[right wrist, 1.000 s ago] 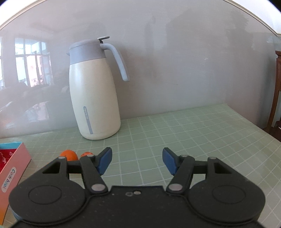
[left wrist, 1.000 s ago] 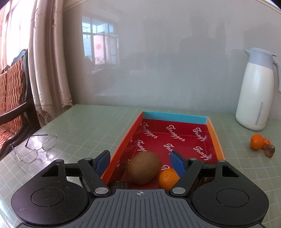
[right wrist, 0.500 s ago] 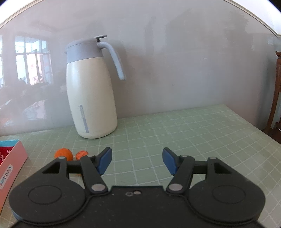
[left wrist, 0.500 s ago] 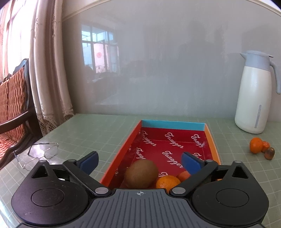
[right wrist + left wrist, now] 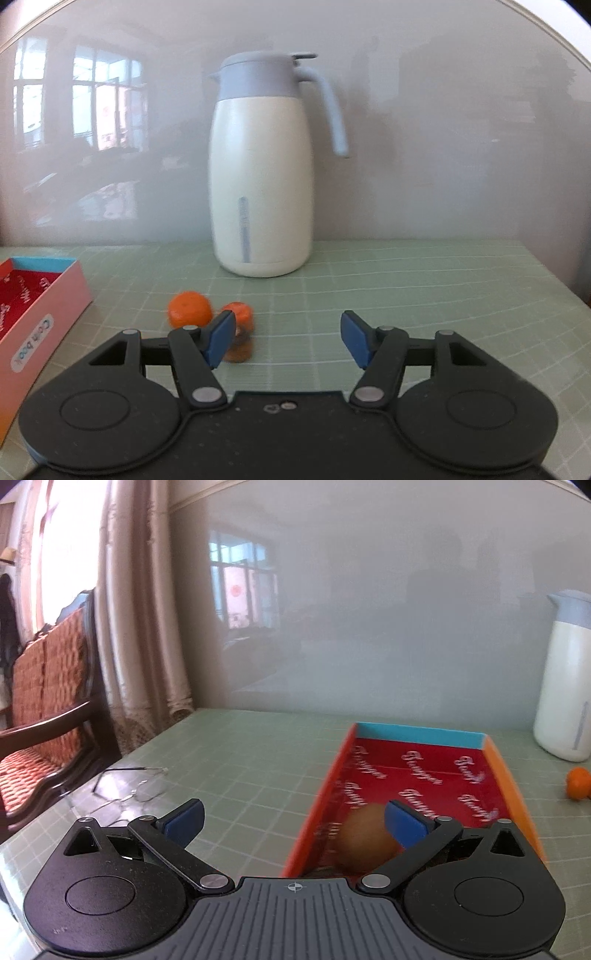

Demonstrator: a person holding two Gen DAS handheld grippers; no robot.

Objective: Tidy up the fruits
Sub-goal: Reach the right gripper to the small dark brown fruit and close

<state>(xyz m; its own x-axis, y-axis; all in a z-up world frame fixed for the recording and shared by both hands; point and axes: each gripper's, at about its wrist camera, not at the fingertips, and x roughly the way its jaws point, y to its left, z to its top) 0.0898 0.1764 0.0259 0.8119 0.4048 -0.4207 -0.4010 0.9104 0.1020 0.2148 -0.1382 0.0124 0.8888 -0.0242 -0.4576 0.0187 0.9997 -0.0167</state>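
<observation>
I see the kiwi (image 5: 364,840) at lower right in the box (image 5: 511,786), long axis unclear. Left hand-held gripper (image 5: 293,819) spread wide, empty; right hand-held gripper (image 5: 288,338) closing, empty, tabletop (image 5: 424,280) open ahead.

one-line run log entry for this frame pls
left hand-held gripper: open, empty | kiwi: in red box | right hand-held gripper: jaws closing, empty | orange: on table, near jug
</observation>
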